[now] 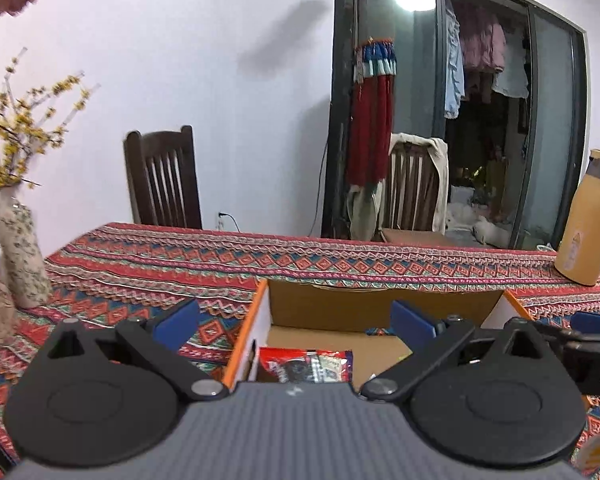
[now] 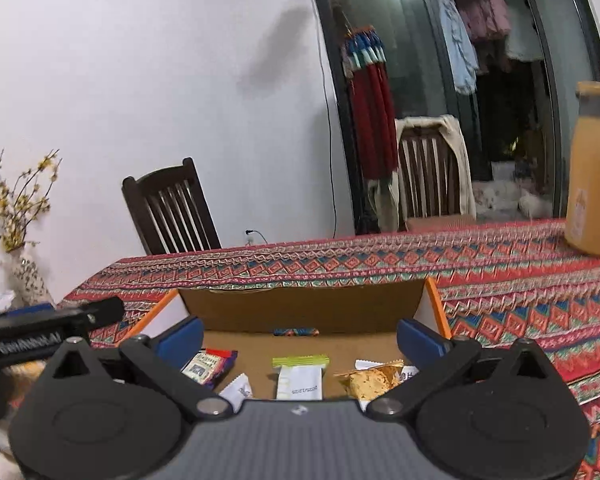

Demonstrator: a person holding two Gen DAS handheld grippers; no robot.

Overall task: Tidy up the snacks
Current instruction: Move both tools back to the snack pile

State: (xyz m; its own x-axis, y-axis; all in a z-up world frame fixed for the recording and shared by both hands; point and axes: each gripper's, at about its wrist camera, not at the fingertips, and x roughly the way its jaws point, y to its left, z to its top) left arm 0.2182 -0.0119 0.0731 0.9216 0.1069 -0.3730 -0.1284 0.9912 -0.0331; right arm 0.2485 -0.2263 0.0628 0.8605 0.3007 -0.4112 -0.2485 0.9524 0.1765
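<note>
Two grippers: both hang over the cardboard box, tipped slightly downward toward its far wall.
Table (image 1: 340,264): patterned red cloth, filling the middle band of both views.
Cardboard box (image 2: 300,308): open-topped, orange-edged, lower centre of both views, its long axis running left to right.
Left gripper (image 1: 296,320): jaws spread to full width, nothing between the blue pads, left pad over the cloth and right pad over the box.
Right gripper (image 2: 300,336): jaws equally wide, gripping nothing, both pads inside the box walls.
Yellow jug (image 2: 594,176): upright on the cloth, right edge.
Vase (image 1: 22,252): upright, left edge, yellow-flowered twigs.
Red snack packet (image 1: 306,364): flat on the box floor at its left side, long axis across the frame.
White sachet (image 2: 300,380): box floor, centre, long axis pointing away from the camera.
Chip packet (image 2: 370,380): just right of the sachet, crumpled.
</note>
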